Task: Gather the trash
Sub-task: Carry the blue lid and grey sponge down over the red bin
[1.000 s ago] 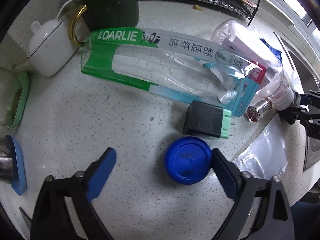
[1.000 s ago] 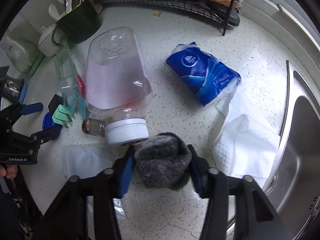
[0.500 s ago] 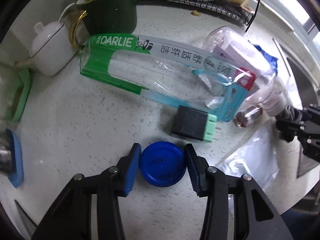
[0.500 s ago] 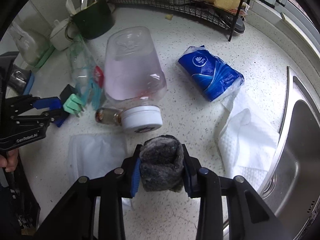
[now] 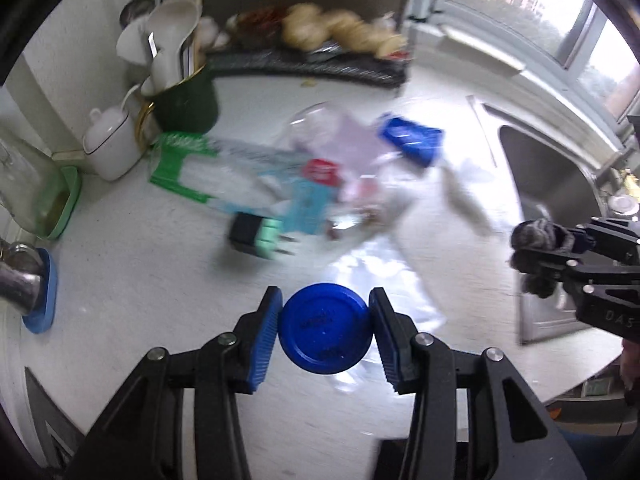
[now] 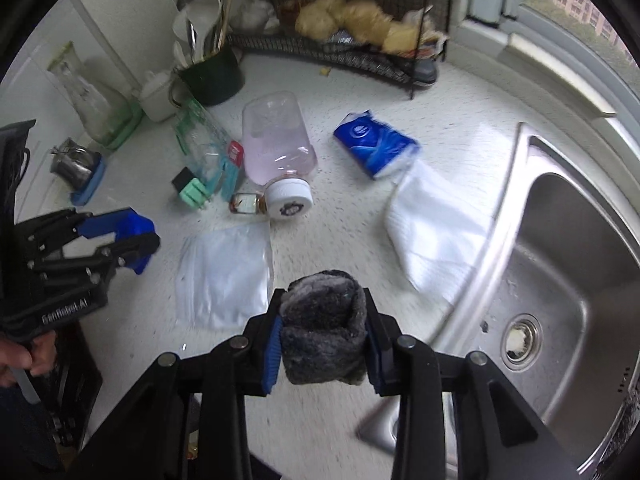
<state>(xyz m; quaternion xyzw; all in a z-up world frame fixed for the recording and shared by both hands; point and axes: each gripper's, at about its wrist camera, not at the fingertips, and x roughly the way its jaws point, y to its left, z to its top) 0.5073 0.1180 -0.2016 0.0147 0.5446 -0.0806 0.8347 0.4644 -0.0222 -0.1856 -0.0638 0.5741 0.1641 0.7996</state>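
My left gripper point(image 5: 324, 330) is shut on a round blue lid point(image 5: 325, 328) and holds it above the speckled counter; the gripper also shows at the left of the right wrist view point(image 6: 132, 240). My right gripper point(image 6: 322, 338) is shut on a grey fuzzy wad point(image 6: 324, 332) and holds it above the counter's front edge; it also shows at the right of the left wrist view point(image 5: 536, 256). On the counter lie a clear plastic jar with a white cap point(image 6: 276, 152), a toothpaste package point(image 6: 200, 144), a clear zip bag point(image 6: 224, 276), a blue tissue pack point(image 6: 374, 144) and a white paper towel point(image 6: 432, 224).
A black and green plug point(image 6: 190, 188) and a small glass bottle point(image 6: 244, 204) lie by the jar. A steel sink point(image 6: 560, 280) is at the right. A dark mug with utensils point(image 6: 212, 72), a white pot point(image 6: 158, 94) and a wire rack point(image 6: 340, 52) stand at the back.
Both grippers have risen from the counter with their loads, the left with the blue lid, the right with the grey wad. Both views now take in more of the counter.
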